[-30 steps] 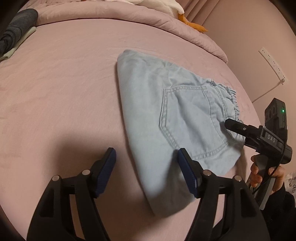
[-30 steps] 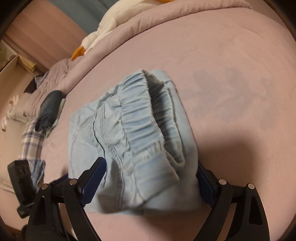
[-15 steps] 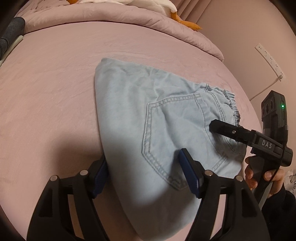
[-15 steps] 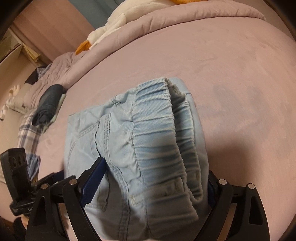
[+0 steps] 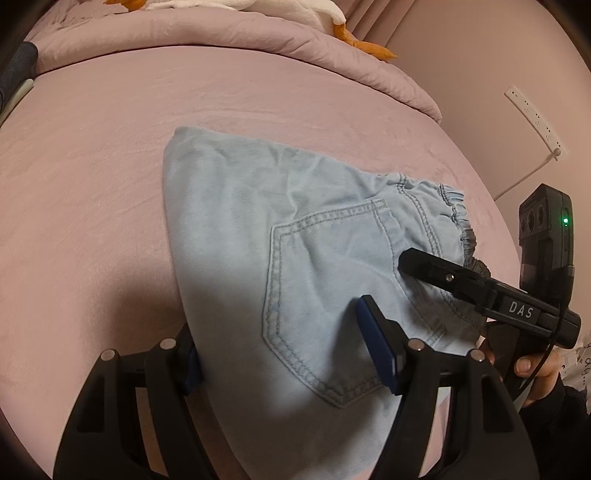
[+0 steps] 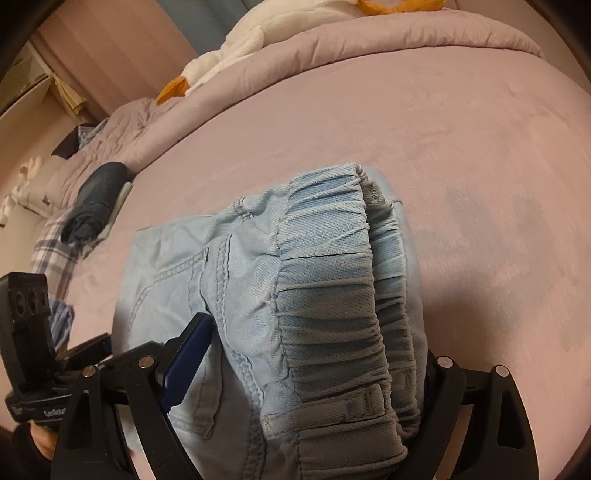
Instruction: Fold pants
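Left wrist view is showing the folded light-blue pants (image 5: 295, 258) lying on the pink bedsheet (image 5: 92, 203), back pocket (image 5: 325, 295) facing up and the gathered waistband (image 5: 458, 221) pointing toward the right. The left gripper (image 5: 284, 354) is straddling the near end of the pants with its jaws standing apart, one blue pad (image 5: 376, 354) resting over the cloth and the other sitting at the fabric's left edge; whether the pads are pressing on the denim is not clear. The right gripper (image 5: 417, 262), held in a person's hand (image 5: 532, 373), is reaching in over the waistband end. A pink quilt (image 5: 221, 33) is bunching along the far side of the bed, with a white and orange plush toy (image 5: 332, 22) lying on it.

Right wrist view is looking straight at the waistband (image 6: 332, 295), which is sitting between the right gripper's (image 6: 314, 362) widely spread jaws; the far-side finger is hiding behind the cloth, so a grip cannot be told. A rolled dark garment (image 6: 96, 199) is lying well apart at the left
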Demonstrator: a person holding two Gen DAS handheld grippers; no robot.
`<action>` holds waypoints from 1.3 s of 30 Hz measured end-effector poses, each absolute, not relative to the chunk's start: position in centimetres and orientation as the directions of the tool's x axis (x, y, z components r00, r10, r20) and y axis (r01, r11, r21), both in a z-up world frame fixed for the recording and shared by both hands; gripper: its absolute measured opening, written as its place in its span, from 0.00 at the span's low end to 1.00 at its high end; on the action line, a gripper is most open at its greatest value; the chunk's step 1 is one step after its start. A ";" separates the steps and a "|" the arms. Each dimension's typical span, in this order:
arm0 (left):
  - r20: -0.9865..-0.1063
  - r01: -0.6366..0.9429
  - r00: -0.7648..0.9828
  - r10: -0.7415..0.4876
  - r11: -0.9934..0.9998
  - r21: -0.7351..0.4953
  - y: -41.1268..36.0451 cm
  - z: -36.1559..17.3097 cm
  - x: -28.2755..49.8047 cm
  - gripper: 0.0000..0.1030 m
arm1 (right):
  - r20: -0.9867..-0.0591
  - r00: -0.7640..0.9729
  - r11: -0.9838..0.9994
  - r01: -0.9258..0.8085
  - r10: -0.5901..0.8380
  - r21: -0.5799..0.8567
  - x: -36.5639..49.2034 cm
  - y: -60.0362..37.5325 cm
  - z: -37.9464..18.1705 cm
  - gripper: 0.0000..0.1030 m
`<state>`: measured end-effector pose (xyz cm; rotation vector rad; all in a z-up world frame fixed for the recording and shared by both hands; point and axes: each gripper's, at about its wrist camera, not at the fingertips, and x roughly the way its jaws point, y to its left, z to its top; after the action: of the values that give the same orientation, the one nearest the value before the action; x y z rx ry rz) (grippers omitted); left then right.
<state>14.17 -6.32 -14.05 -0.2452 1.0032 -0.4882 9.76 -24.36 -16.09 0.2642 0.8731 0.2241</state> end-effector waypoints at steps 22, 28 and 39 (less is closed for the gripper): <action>-0.728 0.296 0.531 -0.434 0.900 -0.320 -5.8 -11.7 12.1 0.28 | -0.632 0.747 0.974 -0.089 0.204 0.209 6.6 -20.7 -12.4 0.48; -0.710 0.274 0.563 -0.422 0.906 -0.321 -4.1 -10.4 11.0 0.28 | -0.606 0.762 0.971 -0.140 0.229 0.192 5.9 -18.8 -11.4 0.46; -0.703 0.220 0.592 -0.394 0.918 -0.330 -0.6 -10.3 8.6 0.28 | -0.591 0.751 0.955 -0.249 0.294 0.159 5.4 -14.3 -10.8 0.45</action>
<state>8.63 -0.57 -10.29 -0.2179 0.8680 -0.3604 5.38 -14.32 -10.79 0.0720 0.6571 0.2966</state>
